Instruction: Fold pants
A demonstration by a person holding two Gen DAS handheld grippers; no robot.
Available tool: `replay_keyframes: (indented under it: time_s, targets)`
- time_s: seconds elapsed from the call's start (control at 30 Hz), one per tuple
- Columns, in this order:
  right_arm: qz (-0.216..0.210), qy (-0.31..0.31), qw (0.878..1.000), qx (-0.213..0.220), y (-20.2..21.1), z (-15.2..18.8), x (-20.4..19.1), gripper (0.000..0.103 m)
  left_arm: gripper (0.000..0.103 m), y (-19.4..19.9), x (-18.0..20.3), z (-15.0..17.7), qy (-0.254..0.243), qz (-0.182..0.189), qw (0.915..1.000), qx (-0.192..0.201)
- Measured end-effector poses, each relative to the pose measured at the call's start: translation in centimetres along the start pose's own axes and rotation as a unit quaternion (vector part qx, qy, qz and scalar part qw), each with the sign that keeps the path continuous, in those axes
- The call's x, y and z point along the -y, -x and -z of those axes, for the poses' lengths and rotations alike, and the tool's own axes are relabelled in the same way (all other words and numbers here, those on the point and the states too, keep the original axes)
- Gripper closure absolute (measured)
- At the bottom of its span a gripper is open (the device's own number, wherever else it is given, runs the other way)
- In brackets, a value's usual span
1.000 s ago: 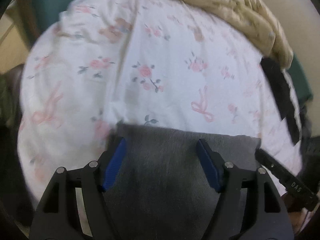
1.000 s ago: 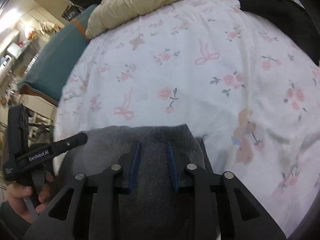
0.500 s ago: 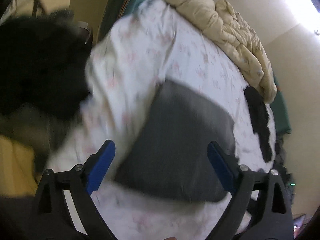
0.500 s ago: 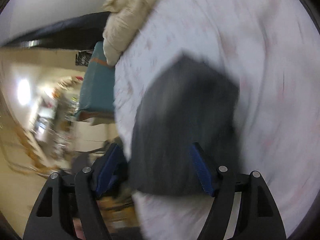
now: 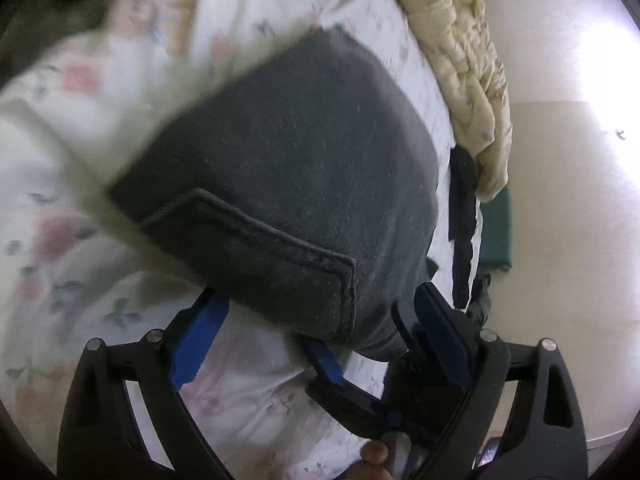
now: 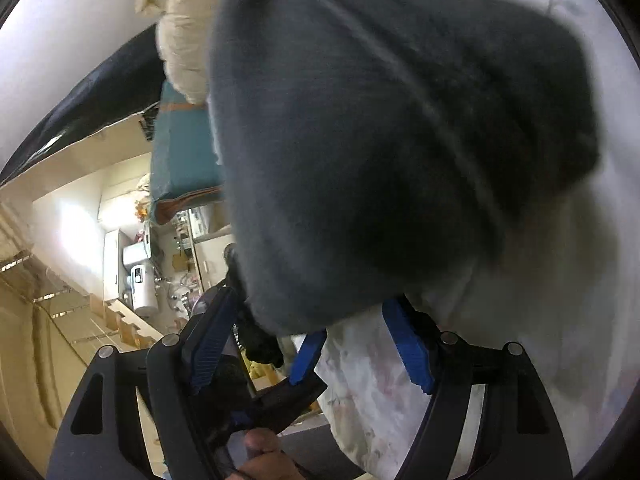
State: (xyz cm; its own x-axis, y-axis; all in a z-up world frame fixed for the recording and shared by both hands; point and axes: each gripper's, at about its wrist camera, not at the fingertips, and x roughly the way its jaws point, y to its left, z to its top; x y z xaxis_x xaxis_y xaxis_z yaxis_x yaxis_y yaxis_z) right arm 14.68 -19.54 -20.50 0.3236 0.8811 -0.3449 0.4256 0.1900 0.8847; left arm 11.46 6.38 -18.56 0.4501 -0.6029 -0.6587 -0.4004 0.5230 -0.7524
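The folded dark grey pants lie as a thick rectangle on the floral bed sheet, a stitched pocket facing up. My left gripper is open wide at their near edge, and the cloth lies between its blue pads without being pressed. In the right wrist view the pants fill most of the picture. My right gripper is open at the same end, its pads apart from the cloth. The two grippers cross each other: one of the right gripper's fingers shows between the left one's jaws.
A beige quilt is bunched along the far side of the bed, with a black garment beside it. A teal cushion stands past the bed's edge, with a cluttered room beyond. A person's hand holds a handle low down.
Both grippers have let go of the pants, opened wide and rolled. They drew back from the fold, then came in close at the near end of the folded bundle.
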Motion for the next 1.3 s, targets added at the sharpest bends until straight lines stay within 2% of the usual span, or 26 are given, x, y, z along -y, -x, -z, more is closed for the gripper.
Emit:
replay_keyframes:
  time_s: [0.1, 0.17, 0.23, 0.3, 0.33, 0.4, 0.47, 0.6, 0.63, 0.67, 0.7, 0.77, 0.8, 0.83, 0.93, 1.03, 1.13, 1.2, 1.3]
  targets:
    - [0.006, -0.004, 1.000, 0.025, 0.2, -1.1, 0.4, 0.026, 0.012, -0.9, -0.3, -0.3, -0.016, -0.039, 0.9991, 0.009]
    - [0.013, 0.005, 0.999, 0.051, 1.1, -2.1, 0.1, 0.027, 0.012, -0.9, -1.1, -1.1, -0.011, -0.048, 0.9983, 0.032]
    - [0.006, -0.014, 0.998, 0.069, 1.9, -2.9, 0.6, 0.027, 0.012, -0.2, -2.2, -2.5, 0.013, -0.037, 0.9972, 0.063]
    - [-0.006, -0.034, 0.996, 0.077, 2.2, -3.1, 1.2, 0.029, 0.014, 0.1, -2.8, -3.5, 0.043, -0.015, 0.9958, 0.079]
    - [-0.004, -0.031, 0.996, 0.083, 2.4, -3.1, 1.1, 0.029, 0.017, 0.0, -2.8, -3.7, 0.042, -0.011, 0.9958, 0.080]
    - [0.000, -0.025, 0.994, 0.107, 2.6, -2.7, 0.6, 0.028, 0.024, -0.4, -1.8, -3.5, 0.008, -0.020, 0.9964, 0.082]
    - [-0.005, -0.034, 0.991, 0.131, 3.1, -2.1, 0.7, 0.028, 0.024, -0.5, -1.4, -3.1, -0.003, -0.020, 0.9960, 0.087]
    - [-0.020, -0.052, 0.988, 0.145, 3.7, -2.5, 1.4, 0.025, 0.024, -0.8, -1.6, -3.2, 0.011, -0.010, 0.9964, 0.084]
    - [-0.026, -0.060, 0.986, 0.153, 3.7, -2.7, 1.7, 0.024, 0.029, -0.6, -1.8, -3.3, 0.013, -0.008, 0.9963, 0.085]
    - [-0.033, -0.064, 0.984, 0.165, 3.9, -3.3, 1.9, 0.023, 0.039, -0.4, -2.0, -3.6, 0.013, -0.010, 0.9959, 0.089]
    - [-0.038, -0.068, 0.983, 0.168, 3.9, -3.9, 2.1, 0.022, 0.059, -0.2, -2.0, -3.8, 0.008, -0.020, 0.9953, 0.094]
    - [-0.036, -0.066, 0.983, 0.170, 3.7, -4.4, 1.6, 0.021, 0.067, 0.0, -1.3, -4.1, -0.012, -0.033, 0.9950, 0.094]
    - [-0.026, -0.052, 0.984, 0.169, 3.9, -4.2, 1.4, 0.029, 0.070, 0.4, -0.9, -4.0, -0.016, -0.034, 0.9947, 0.096]
    - [-0.016, -0.025, 0.984, 0.176, 4.2, -3.9, 0.5, 0.042, 0.072, 0.9, -0.5, -3.9, -0.015, -0.027, 0.9947, 0.098]
    - [-0.024, 0.026, 0.982, 0.187, 5.6, -3.0, -2.5, 0.055, 0.075, 3.2, 1.3, -3.7, -0.026, 0.010, 0.9929, 0.115]
    - [-0.056, 0.087, 0.976, 0.191, 7.2, -2.2, -7.4, 0.057, 0.076, 6.4, 3.3, -3.7, -0.023, 0.061, 0.9890, 0.133]
    - [-0.084, 0.141, 0.968, 0.189, 8.6, -0.4, -12.2, 0.058, 0.076, 10.9, 6.0, -4.0, -0.042, 0.100, 0.9819, 0.155]
    - [-0.103, 0.168, 0.964, 0.176, 8.4, 0.6, -16.0, 0.058, 0.076, 14.7, 7.3, -4.6, -0.056, 0.117, 0.9757, 0.176]
    - [-0.119, 0.202, 0.961, 0.147, 6.7, 2.3, -20.5, 0.058, 0.076, 19.8, 7.9, -6.2, -0.068, 0.123, 0.9693, 0.202]
